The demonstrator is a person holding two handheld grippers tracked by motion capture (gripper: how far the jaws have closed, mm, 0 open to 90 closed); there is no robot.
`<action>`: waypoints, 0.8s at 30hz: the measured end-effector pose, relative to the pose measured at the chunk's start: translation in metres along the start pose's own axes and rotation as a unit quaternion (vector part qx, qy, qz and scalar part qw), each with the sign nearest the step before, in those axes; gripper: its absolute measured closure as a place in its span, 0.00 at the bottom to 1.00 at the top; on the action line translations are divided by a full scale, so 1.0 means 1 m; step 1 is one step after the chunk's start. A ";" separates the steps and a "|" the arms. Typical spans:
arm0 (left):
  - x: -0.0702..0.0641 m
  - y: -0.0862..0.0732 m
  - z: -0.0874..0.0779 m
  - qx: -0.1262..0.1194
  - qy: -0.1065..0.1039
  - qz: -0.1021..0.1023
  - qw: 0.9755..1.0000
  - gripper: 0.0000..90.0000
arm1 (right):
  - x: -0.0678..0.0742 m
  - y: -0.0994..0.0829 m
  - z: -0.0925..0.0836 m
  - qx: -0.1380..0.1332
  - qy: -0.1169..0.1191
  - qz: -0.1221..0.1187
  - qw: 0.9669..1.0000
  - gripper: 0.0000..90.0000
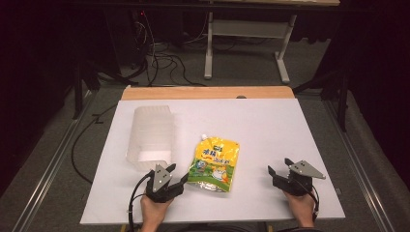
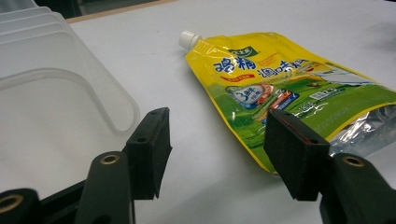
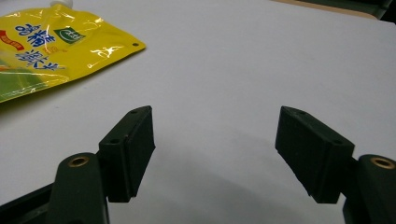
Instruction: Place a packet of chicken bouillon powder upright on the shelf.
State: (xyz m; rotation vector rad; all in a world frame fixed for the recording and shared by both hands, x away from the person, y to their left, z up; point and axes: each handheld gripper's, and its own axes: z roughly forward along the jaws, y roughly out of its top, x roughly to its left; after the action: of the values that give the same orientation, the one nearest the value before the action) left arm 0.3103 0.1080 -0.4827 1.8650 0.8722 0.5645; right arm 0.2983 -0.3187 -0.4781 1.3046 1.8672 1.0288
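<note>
One yellow pouch [image 1: 215, 164] lies flat on the table [image 1: 251, 121]; one clear tub [image 1: 151, 137] beside it holds nothing. Two grippers, left [image 1: 178, 177] and right [image 1: 279, 166], flank the pouch, jaws apart.

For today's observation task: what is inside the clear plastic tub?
The translucent rectangular plastic tub appears empty; the white table shows through its base. Its frosted walls blur the far corners.

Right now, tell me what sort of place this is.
Probably a lab or workshop bench rigged for recording handling tasks: a white table holding just a pouch and a clear bin, loose cables on grey carpet behind, and a hand-held tool at each side.
</note>
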 end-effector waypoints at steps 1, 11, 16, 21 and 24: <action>0.000 0.000 0.000 0.001 0.001 0.002 1.000 0.46 | 0.000 0.000 0.000 0.000 0.000 -0.001 1.000 0.32; -0.001 0.001 0.001 0.008 -0.002 0.005 1.000 0.45 | 0.000 0.000 0.000 0.000 0.000 0.000 1.000 0.32; -0.001 0.001 0.002 0.009 -0.003 0.007 1.000 0.43 | 0.000 0.000 0.000 -0.001 -0.001 0.000 1.000 0.32; -0.001 0.001 0.001 0.007 -0.007 0.009 1.000 0.42 | 0.000 0.000 0.000 -0.002 -0.001 -0.001 1.000 0.32; -0.002 0.001 0.001 0.006 -0.011 0.011 1.000 0.41 | 0.000 0.000 0.000 -0.002 0.000 -0.001 1.000 0.32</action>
State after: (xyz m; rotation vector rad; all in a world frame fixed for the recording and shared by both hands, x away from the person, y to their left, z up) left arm 0.3102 0.1061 -0.4827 1.8912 0.8430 0.5514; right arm 0.2980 -0.3184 -0.4781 1.2995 1.8648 1.0312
